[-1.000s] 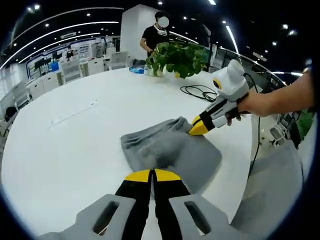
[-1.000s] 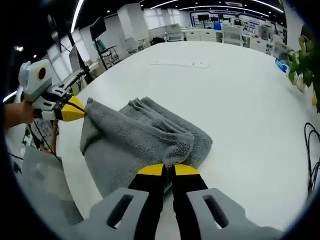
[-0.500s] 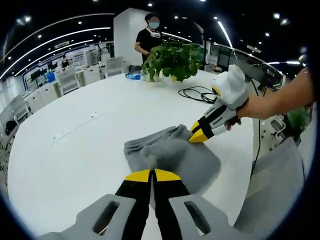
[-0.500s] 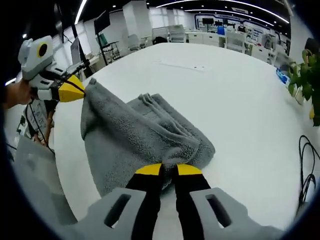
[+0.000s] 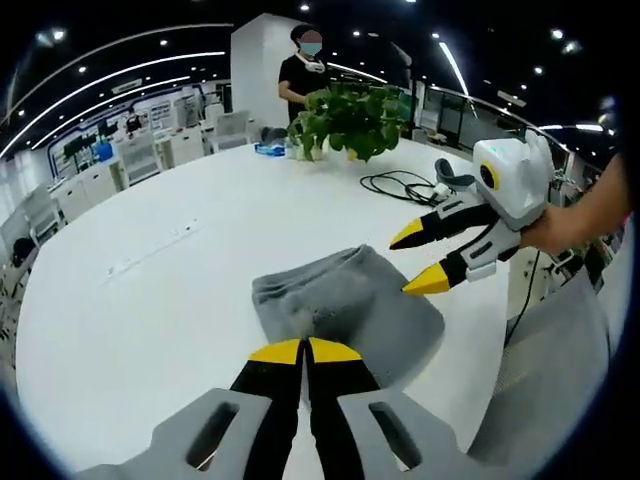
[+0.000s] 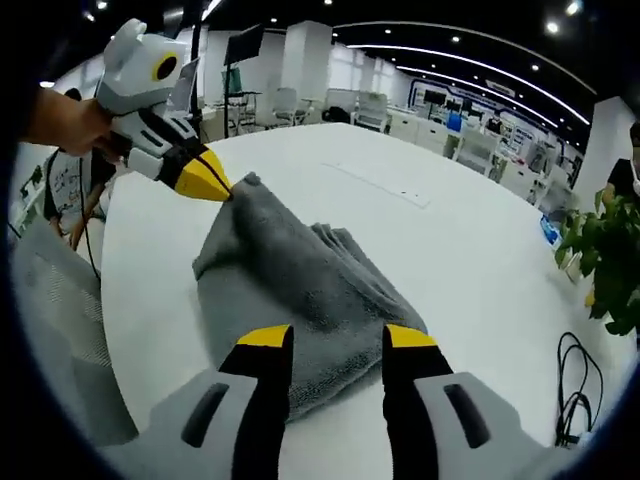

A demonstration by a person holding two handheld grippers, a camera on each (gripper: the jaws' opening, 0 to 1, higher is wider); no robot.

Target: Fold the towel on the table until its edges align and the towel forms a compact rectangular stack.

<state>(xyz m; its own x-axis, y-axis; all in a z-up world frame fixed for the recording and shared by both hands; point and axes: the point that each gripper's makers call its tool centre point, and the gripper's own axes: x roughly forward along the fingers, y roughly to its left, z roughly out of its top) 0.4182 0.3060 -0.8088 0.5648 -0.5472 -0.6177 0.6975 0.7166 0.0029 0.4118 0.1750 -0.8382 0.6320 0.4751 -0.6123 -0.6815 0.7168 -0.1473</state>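
— Grey terry: counting one towel [image 5: 345, 305] only, lying folded on the white table [image 5: 150, 300], with two tongs working around it.

— And pointing which way?

— Running long from the left gripper [image 6: 222, 186] toward the right gripper [image 6: 338, 340] in the right gripper view, narrow raised corner at the far end, broad folded end nearest the right gripper's own tips. Bunching into soft ridges along the middle.

— Left one holding anything?

— Pinching that raised corner between closed yellow tips, seen in the right gripper view; in its own view, showing as tips [image 5: 301, 351] pressed together right at the cloth's near edge.

— Right one?

— Standing wide open, grasping nothing. Hovering above the towel's right side in the left gripper view [image 5: 422, 260], two yellow tips spread apart, a hand [image 5: 560, 225] gripping the white body behind. In its own view, straddling the towel's near end with cloth lying between the two spread tips.

— Else nearby?

— Beyond the towel from the left gripper: one leafy plant [image 5: 350, 118], one coiled black cable [image 5: 400, 185], one person [image 5: 305, 70] standing behind. One mesh chair back [image 5: 545, 380] sitting off to the right of the left gripper.
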